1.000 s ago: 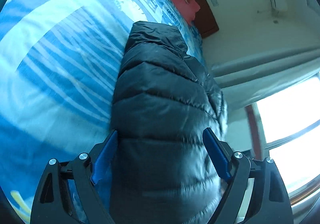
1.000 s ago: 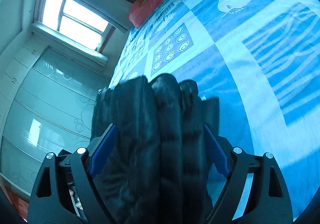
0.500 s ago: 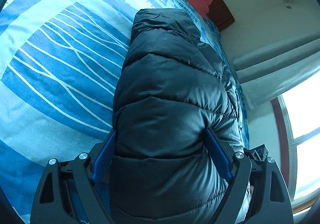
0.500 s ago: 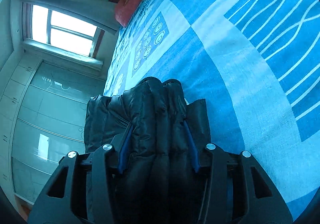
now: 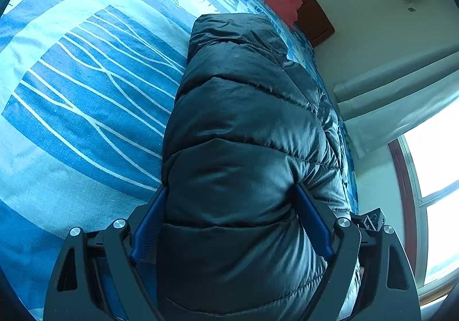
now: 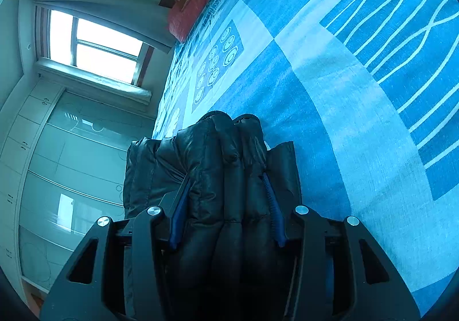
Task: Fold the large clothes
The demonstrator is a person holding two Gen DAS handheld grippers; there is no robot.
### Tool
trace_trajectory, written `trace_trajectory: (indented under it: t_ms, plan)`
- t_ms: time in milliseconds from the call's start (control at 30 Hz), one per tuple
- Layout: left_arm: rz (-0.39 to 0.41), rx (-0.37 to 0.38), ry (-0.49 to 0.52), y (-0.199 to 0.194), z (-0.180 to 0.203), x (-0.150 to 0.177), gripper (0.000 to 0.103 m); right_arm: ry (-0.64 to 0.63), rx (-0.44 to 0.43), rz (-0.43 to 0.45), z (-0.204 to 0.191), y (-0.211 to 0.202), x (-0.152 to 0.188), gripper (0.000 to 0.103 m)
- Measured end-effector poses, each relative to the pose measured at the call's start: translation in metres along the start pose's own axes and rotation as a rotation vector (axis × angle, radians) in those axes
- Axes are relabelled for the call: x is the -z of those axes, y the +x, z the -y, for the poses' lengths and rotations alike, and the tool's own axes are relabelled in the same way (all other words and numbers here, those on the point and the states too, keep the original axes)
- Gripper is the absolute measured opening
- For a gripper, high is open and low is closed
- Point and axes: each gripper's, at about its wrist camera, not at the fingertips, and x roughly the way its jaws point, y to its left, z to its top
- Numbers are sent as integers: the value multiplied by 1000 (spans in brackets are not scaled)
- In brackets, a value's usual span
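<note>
Right gripper [image 6: 226, 206] jaws just closed from wide stance onto bunched edge of dark puffer jacket [image 6: 218, 166]; blue pads now press fabric both sides. Grip secured, so fold likely ready to carry over. Left gripper [image 5: 229, 217] jaws wide, straddling padded jacket [image 5: 243, 126]; pads touch its sides, dent on one side, probably holding bulk. Jacket lies partly folded on blue patterned bed [image 5: 86, 91], near window-side edge.

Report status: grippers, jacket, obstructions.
Right gripper clamped on the jacket, jaws just closed. Left gripper wide around its padded bulk, pads touching. Jacket bunched on the bedspread. Nothing in the way.
</note>
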Motion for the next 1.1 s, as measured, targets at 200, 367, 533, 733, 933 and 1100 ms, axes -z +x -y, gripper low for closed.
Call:
trace_trajectory:
  t_ms: [200, 367, 533, 733, 933, 1100]
  plan:
    - [-2, 1, 3, -1, 0, 0, 85, 6, -7, 9, 2, -7, 1, 48]
    - [0, -6, 10, -6, 3, 0, 86, 23, -15, 21, 2, -15, 3, 54]
    - [11, -16, 3, -15, 5, 5, 86, 31, -18, 32, 6, -30, 10, 61]
    - [36, -43, 23, -32, 15, 16, 85, 54, -25, 46, 12, -51, 20, 65]
    - [52, -64, 70, -47, 25, 33, 85, 79, -34, 64, 19, -73, 39, 65]
    - [55, -58, 87, -62, 27, 56, 85, 79, 3, 68, 26, -93, 62, 65]
